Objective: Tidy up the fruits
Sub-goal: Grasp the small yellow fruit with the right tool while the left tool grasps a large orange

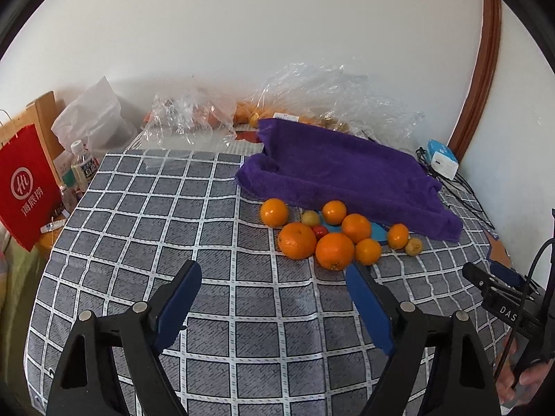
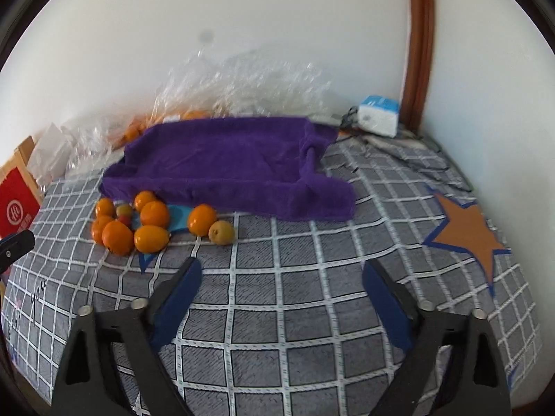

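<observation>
Several oranges (image 1: 333, 250) lie in a cluster on the grey checked tablecloth (image 1: 194, 215), with two yellowish small fruits (image 1: 413, 246) and a small red fruit (image 1: 320, 231) among them. A purple towel (image 1: 343, 176) lies over a tray just behind them. My left gripper (image 1: 274, 277) is open and empty, a little in front of the cluster. In the right wrist view the oranges (image 2: 118, 237) and a yellowish fruit (image 2: 221, 232) sit ahead to the left, before the towel (image 2: 229, 166). My right gripper (image 2: 281, 274) is open and empty above the cloth.
Clear plastic bags (image 1: 187, 121) with more fruit lie against the back wall. A red paper bag (image 1: 26, 187) and a water bottle (image 1: 82, 166) stand at the left. A white and blue box (image 1: 442, 159) with cables sits at the back right. An orange star (image 2: 466, 232) marks the cloth.
</observation>
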